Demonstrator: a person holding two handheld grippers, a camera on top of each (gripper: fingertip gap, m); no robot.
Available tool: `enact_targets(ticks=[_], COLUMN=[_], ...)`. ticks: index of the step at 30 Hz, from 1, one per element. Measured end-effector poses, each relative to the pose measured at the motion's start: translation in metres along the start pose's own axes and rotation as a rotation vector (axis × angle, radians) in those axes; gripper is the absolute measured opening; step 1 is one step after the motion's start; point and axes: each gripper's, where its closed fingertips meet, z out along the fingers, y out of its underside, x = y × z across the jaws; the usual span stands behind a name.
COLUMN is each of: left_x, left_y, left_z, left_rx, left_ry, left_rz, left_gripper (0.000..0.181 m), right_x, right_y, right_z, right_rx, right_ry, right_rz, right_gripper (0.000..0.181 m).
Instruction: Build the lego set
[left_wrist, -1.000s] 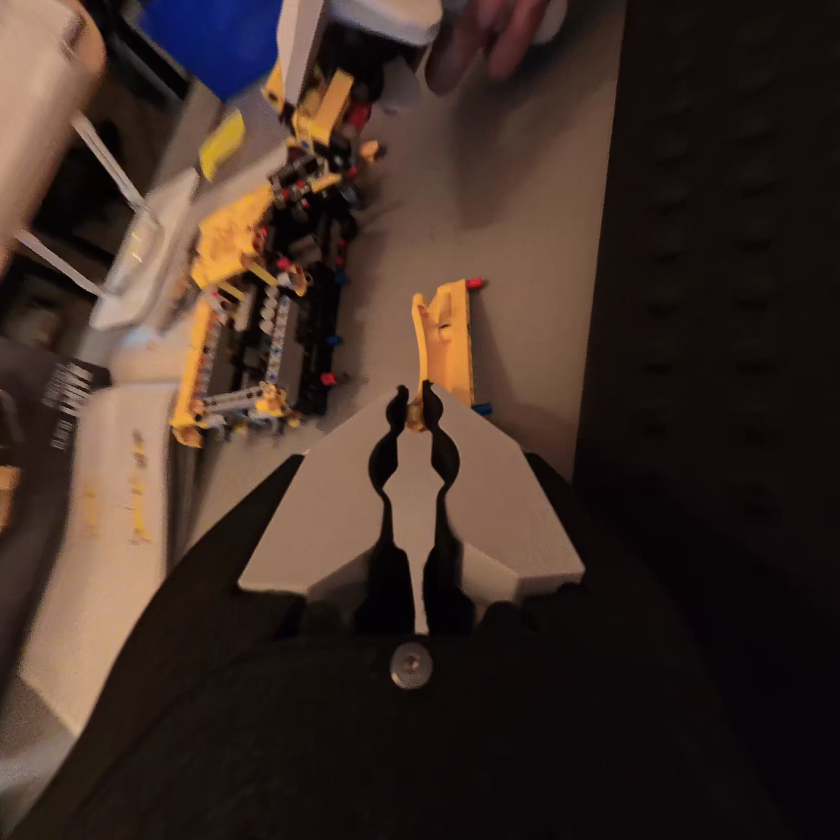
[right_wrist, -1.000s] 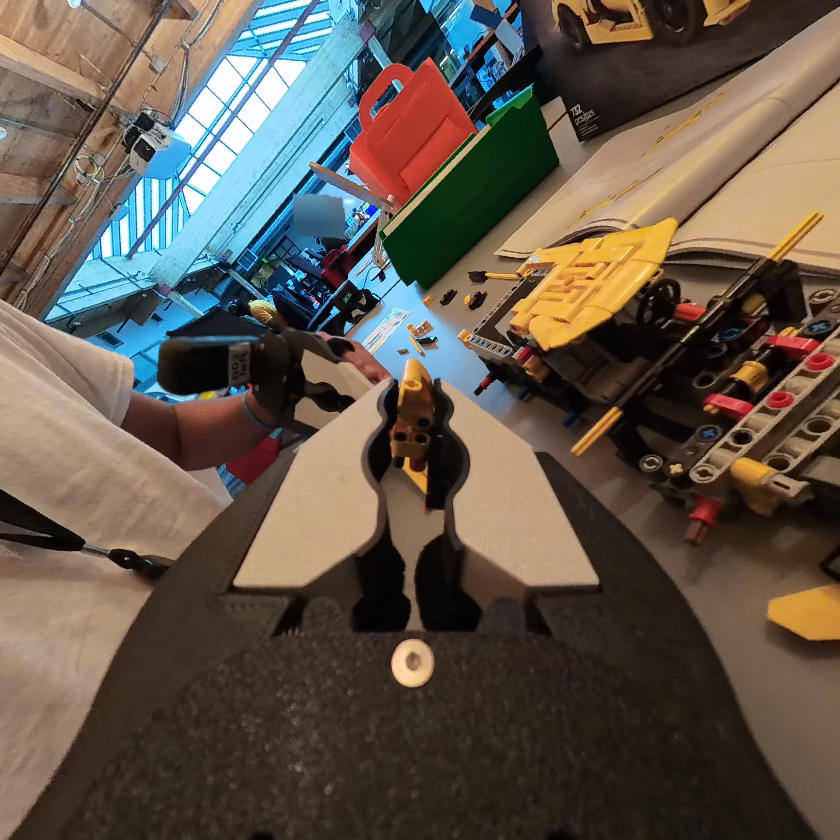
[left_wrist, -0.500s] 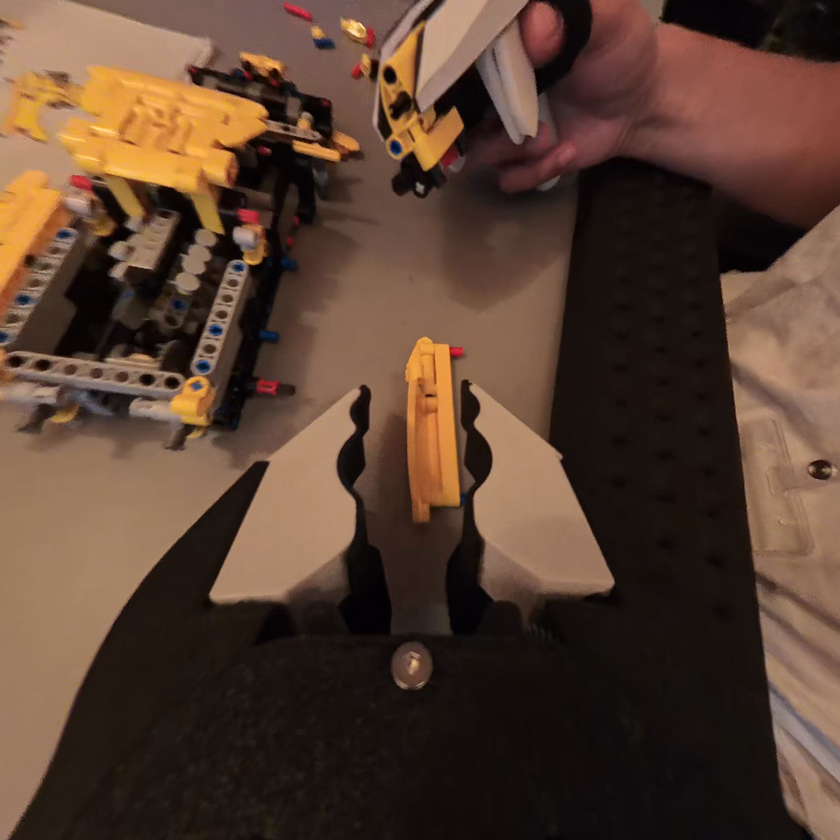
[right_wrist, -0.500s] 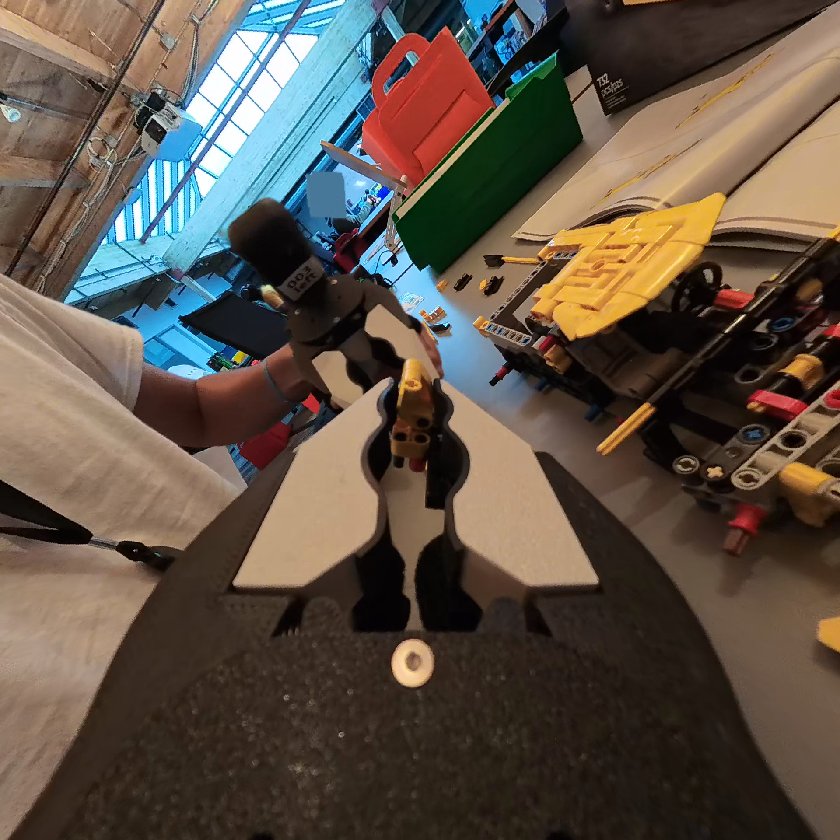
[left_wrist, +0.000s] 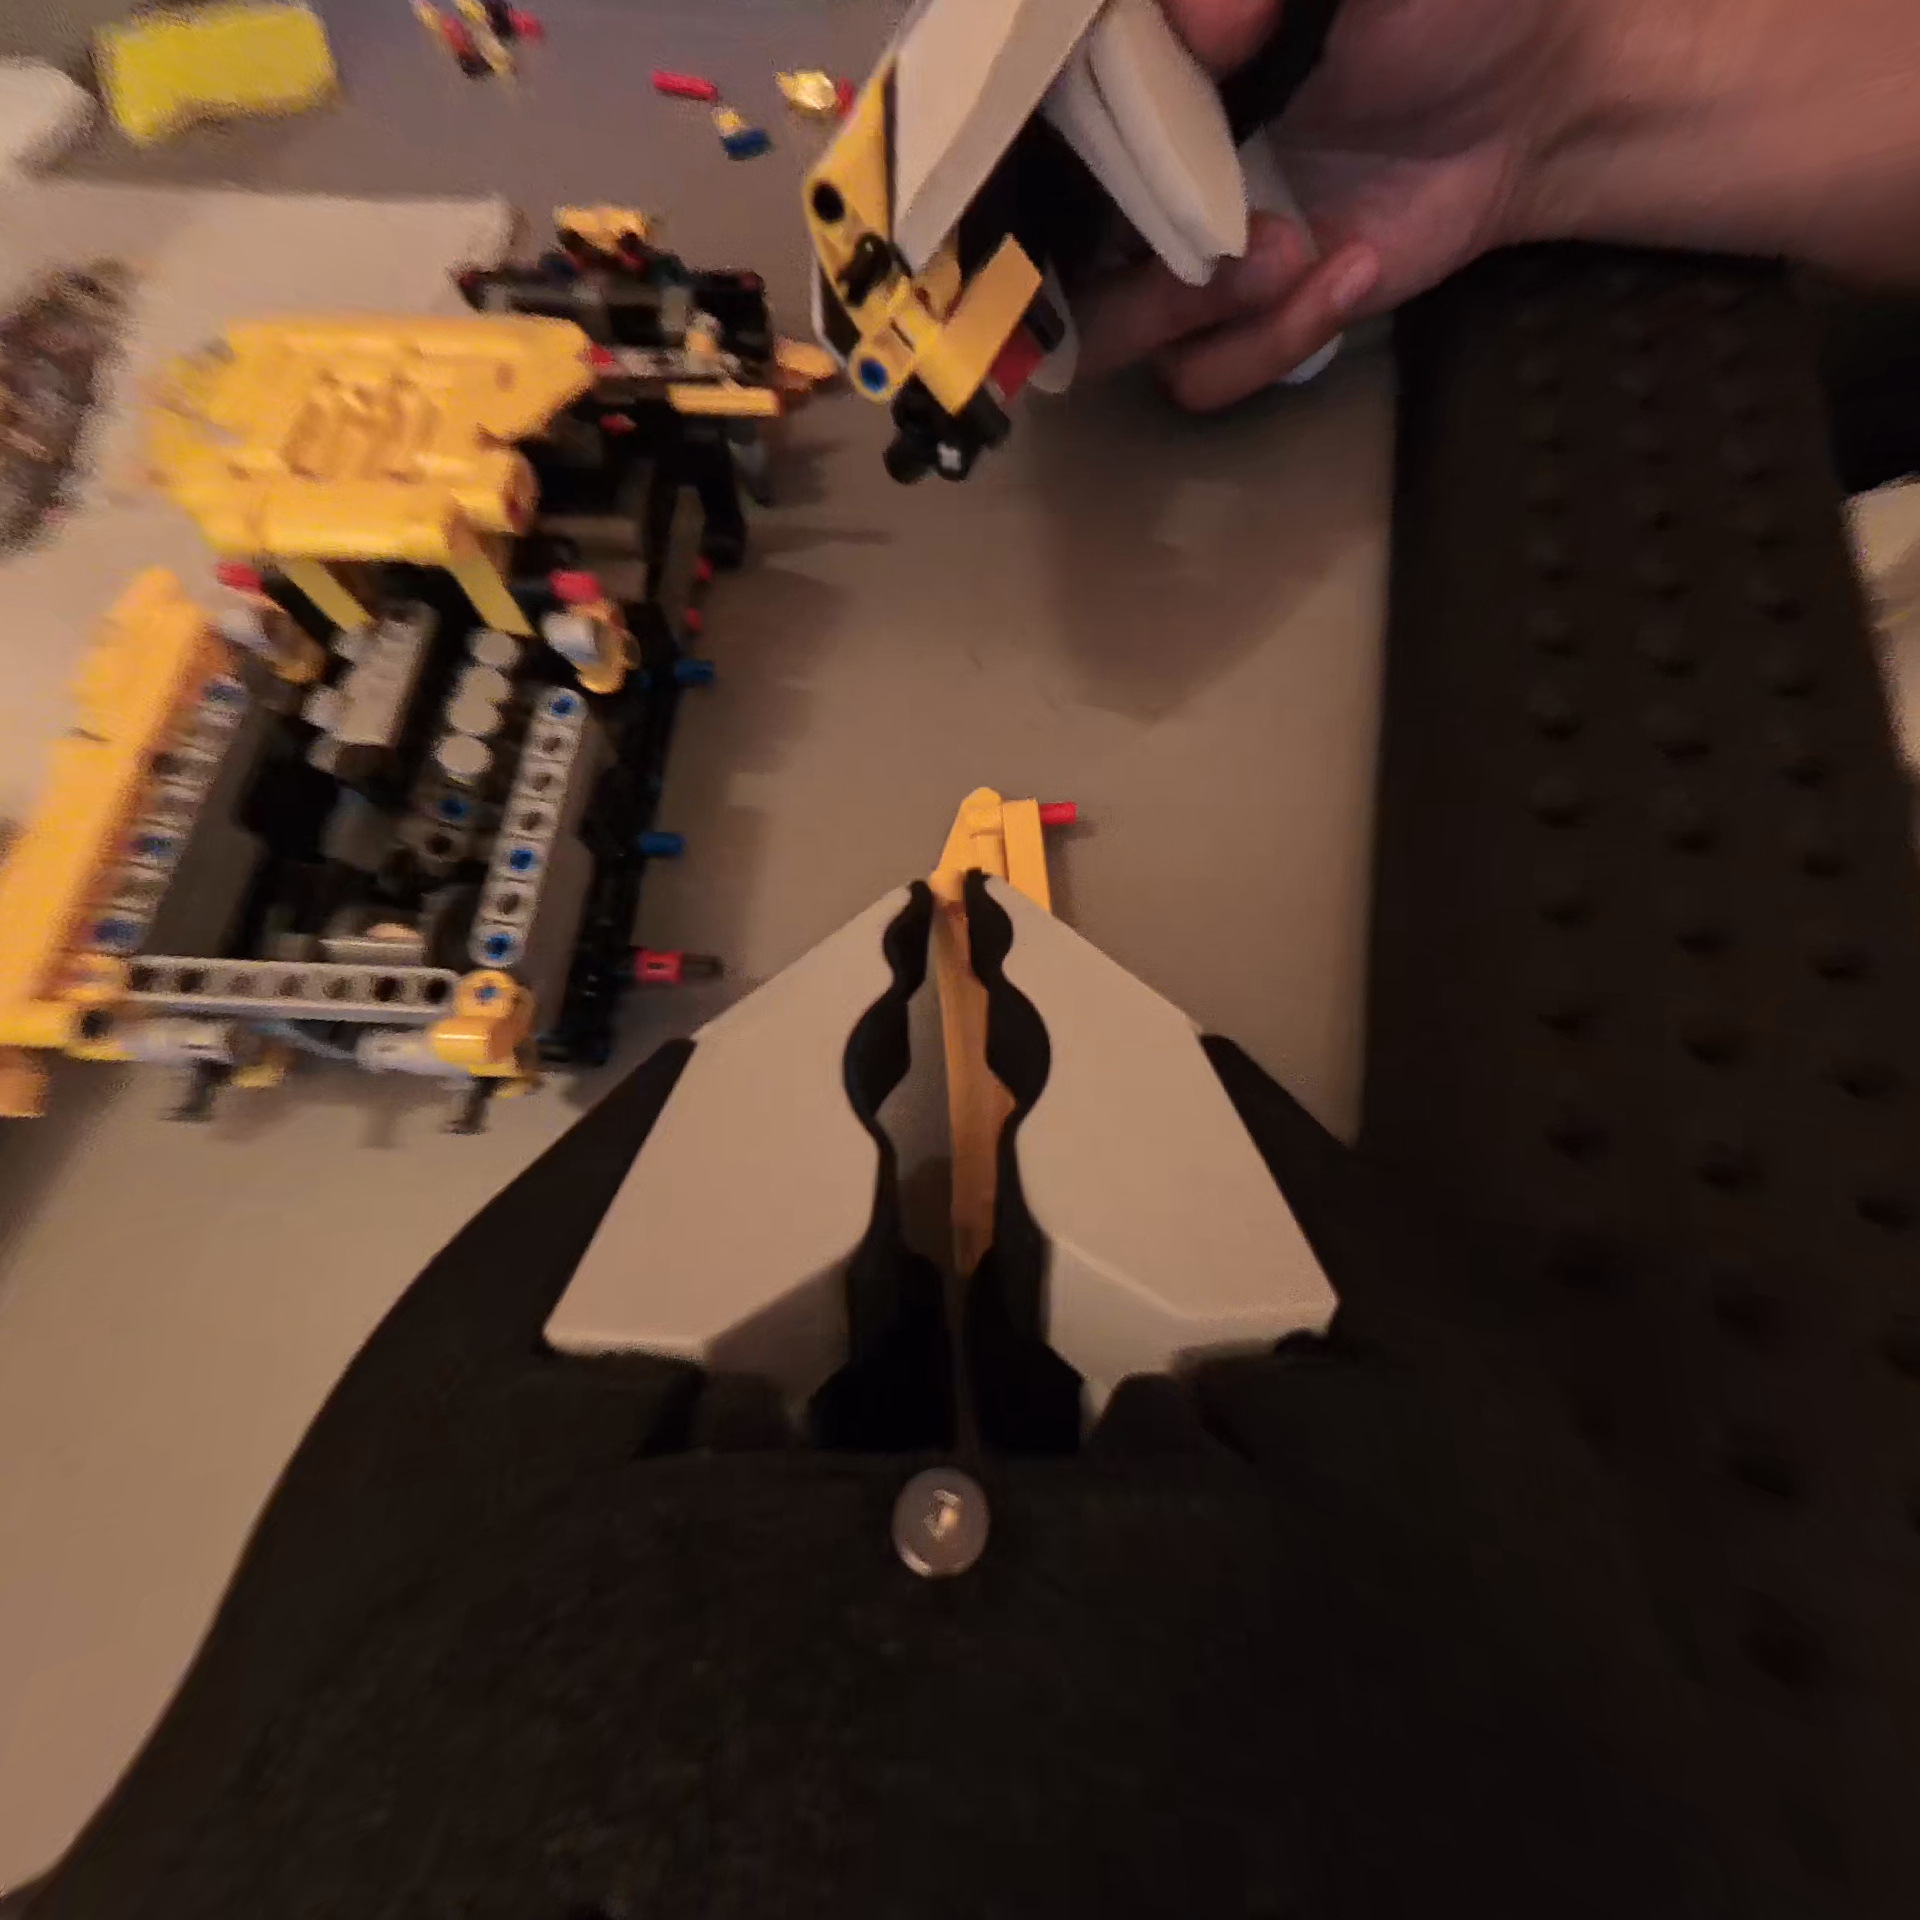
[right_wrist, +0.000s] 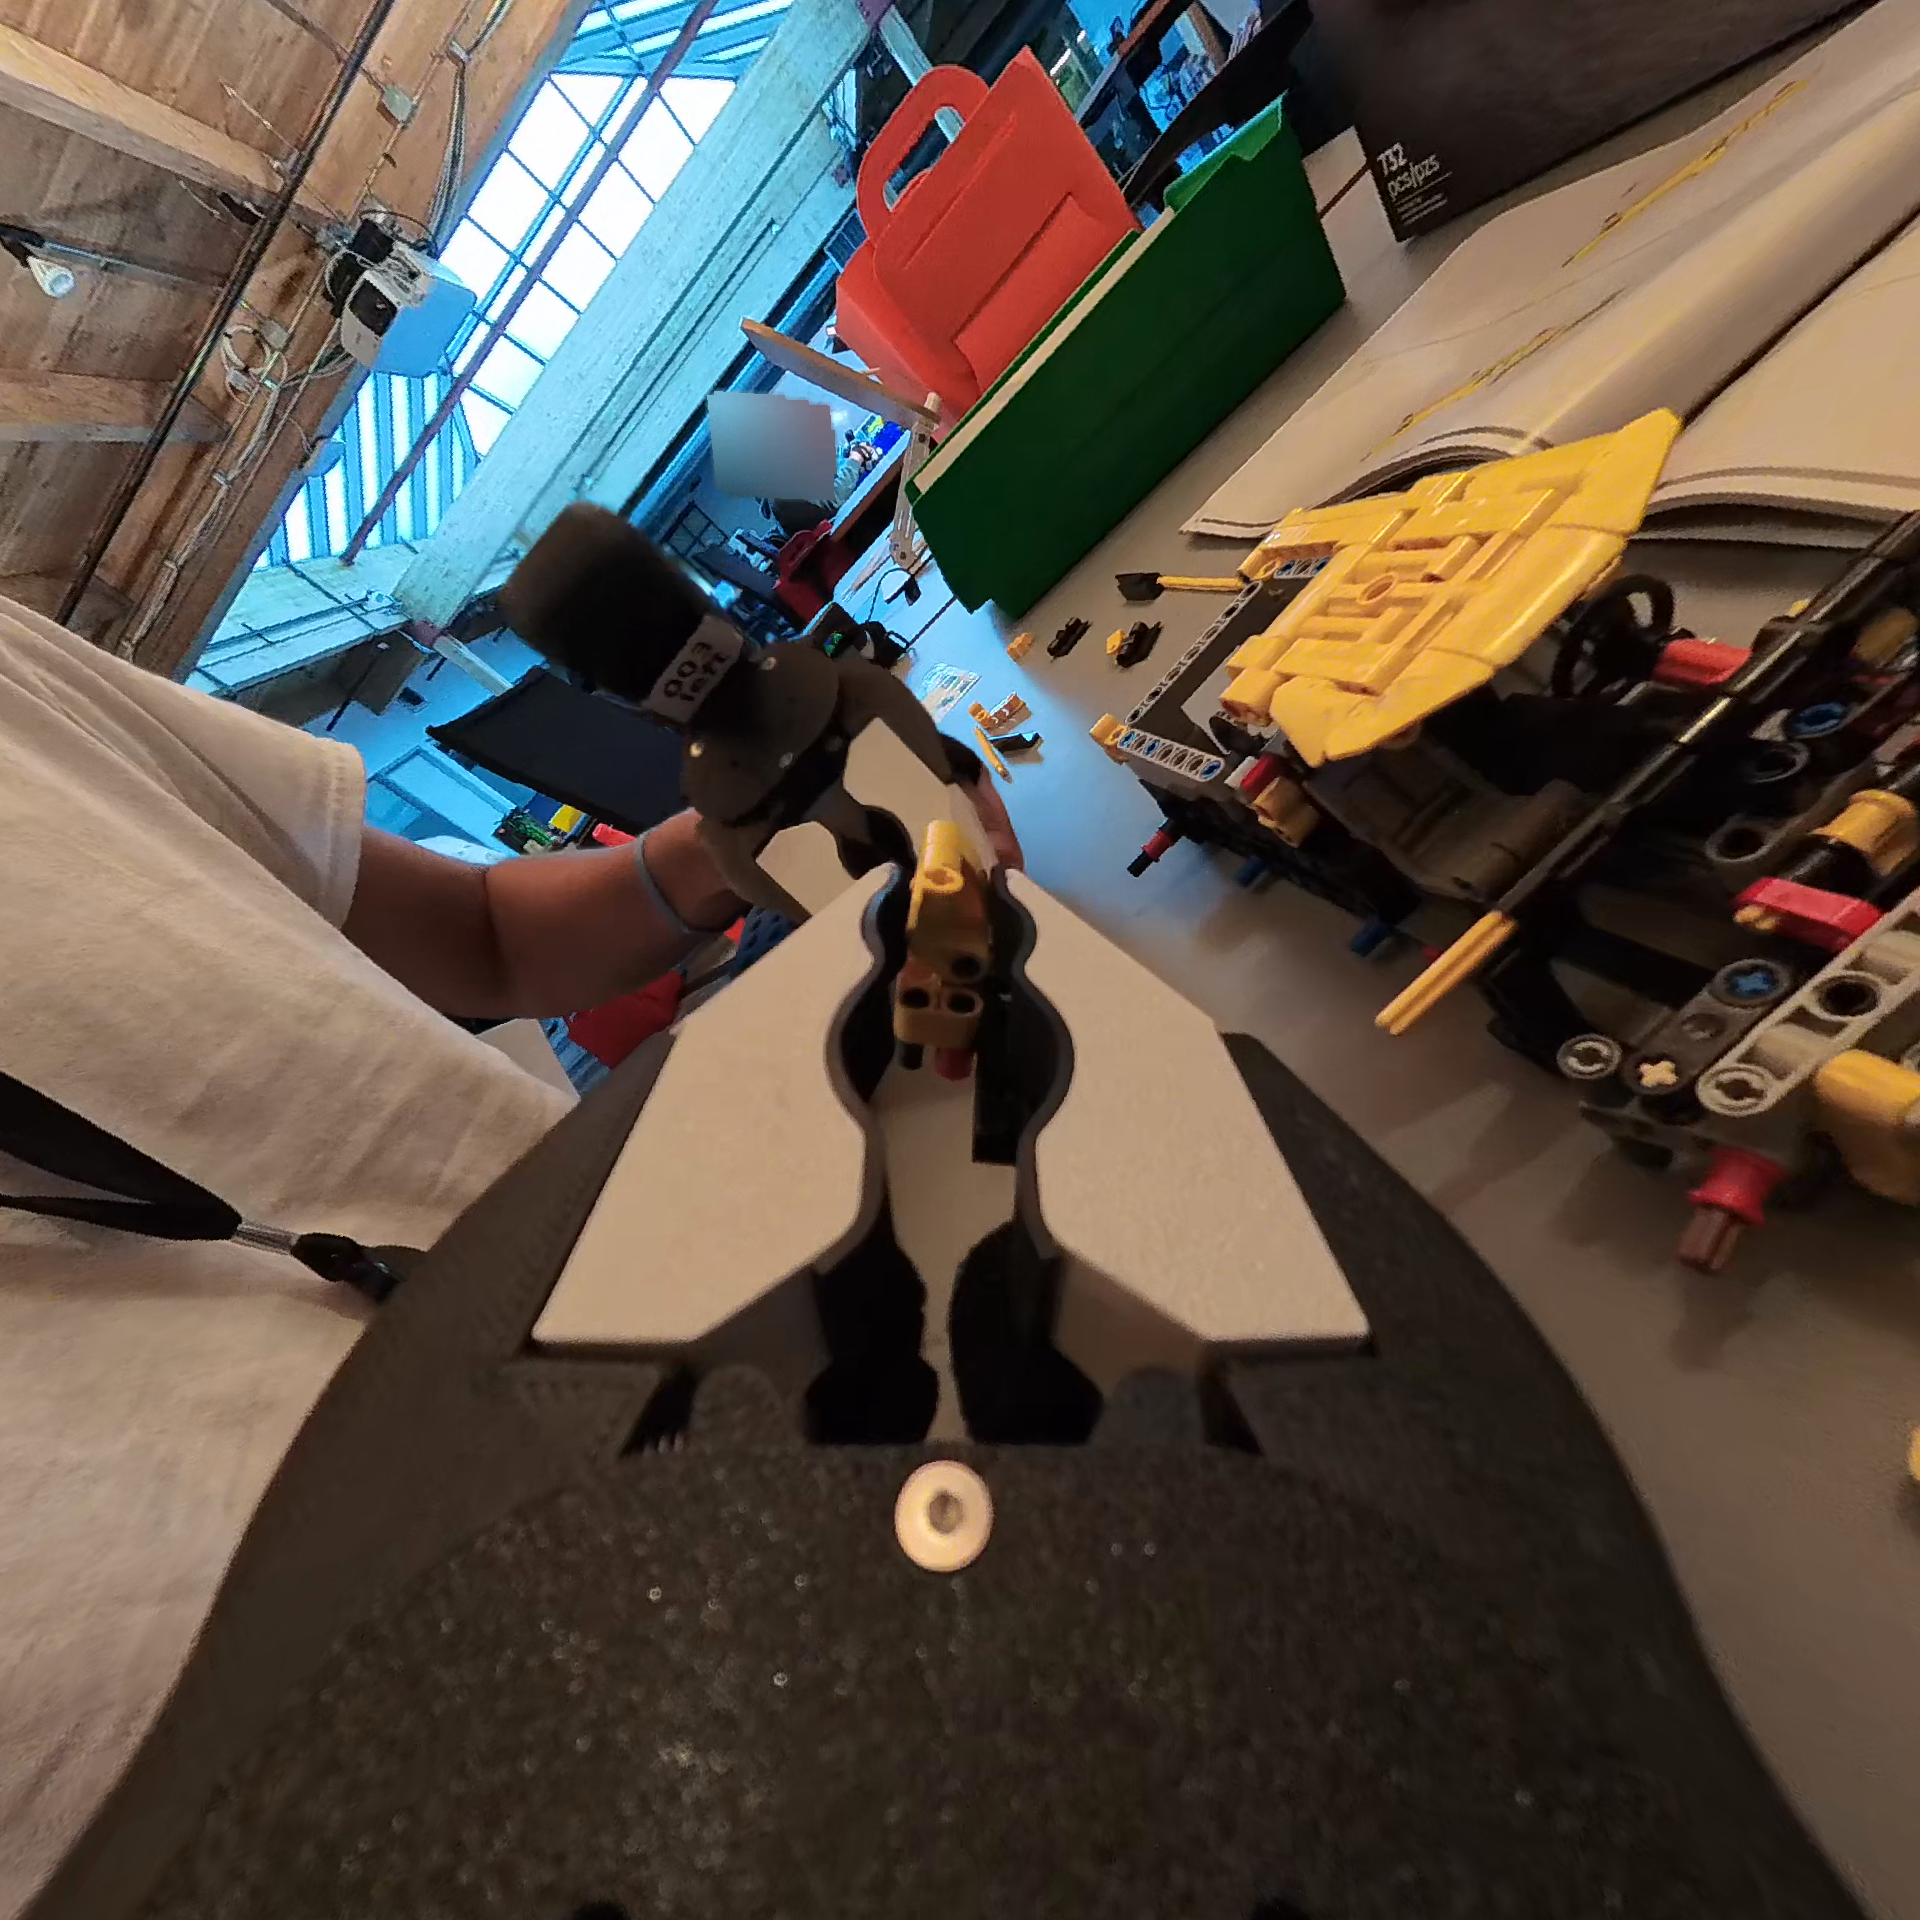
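Two grippers, each clamped on a yellow piece

Two lego parts are in hand. Seen from the left wrist, the left gripper (left_wrist: 948, 883) is clenched on a long yellow panel piece (left_wrist: 971, 1039), which runs between its fingers and pokes out past the tips, a red pin (left_wrist: 1058, 812) showing at its far end; whether the piece rests on the grey tabletop (left_wrist: 935, 644) cannot be told. The right gripper (right_wrist: 943, 878) grasps a small yellow-and-black subassembly (right_wrist: 940, 961), held above the tabletop. In the left wrist view that same subassembly (left_wrist: 914, 301) hangs up and to the right of the partly built yellow-and-black lego vehicle (left_wrist: 416, 727), apart from it. The vehicle stands on the tabletop, its yellow hood panel (right_wrist: 1434, 613) raised. An open instruction booklet (right_wrist: 1714, 343) lies just behind it, with a green box (right_wrist: 1132, 416) and a red box (right_wrist: 987, 229) farther off. Loose small parts (right_wrist: 1081, 639) are scattered near the green box
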Motion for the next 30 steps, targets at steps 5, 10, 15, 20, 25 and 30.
enact_targets(ticks=[5,10,15,20,25,30], left_x=[-0.023,-0.024,-0.015,-0.003,0.003,0.002], left_y=[-0.037,-0.081,-0.097,-0.105,-0.106,-0.101], left_z=[-0.023,-0.052,-0.054,-0.052,-0.047,-0.042], left_rx=[0.099,0.085,0.056,0.085,0.081,0.067], left_ry=[-0.357,-0.735,-0.835,-0.841,-0.825,-0.774], left_rz=[0.381,0.862,1.121,1.225,1.278,1.27], left_gripper=[0.006,0.006,0.006,0.006,0.006,0.006], right_x=[-0.012,-0.029,-0.051,-0.053,-0.056,-0.051], right_y=[-0.008,-0.006,-0.013,-0.02,-0.016,-0.009], right_z=[0.003,0.013,0.021,0.023,0.023,0.022], right_rx=[0.059,0.053,0.046,0.044,-0.008,-0.04], right_ry=[-0.071,-0.154,-0.25,-0.199,-0.153,-0.11], right_rz=[0.122,0.412,0.547,0.55,0.51,0.488], right_gripper=[0.014,0.014,0.013,0.013,0.013,0.013])
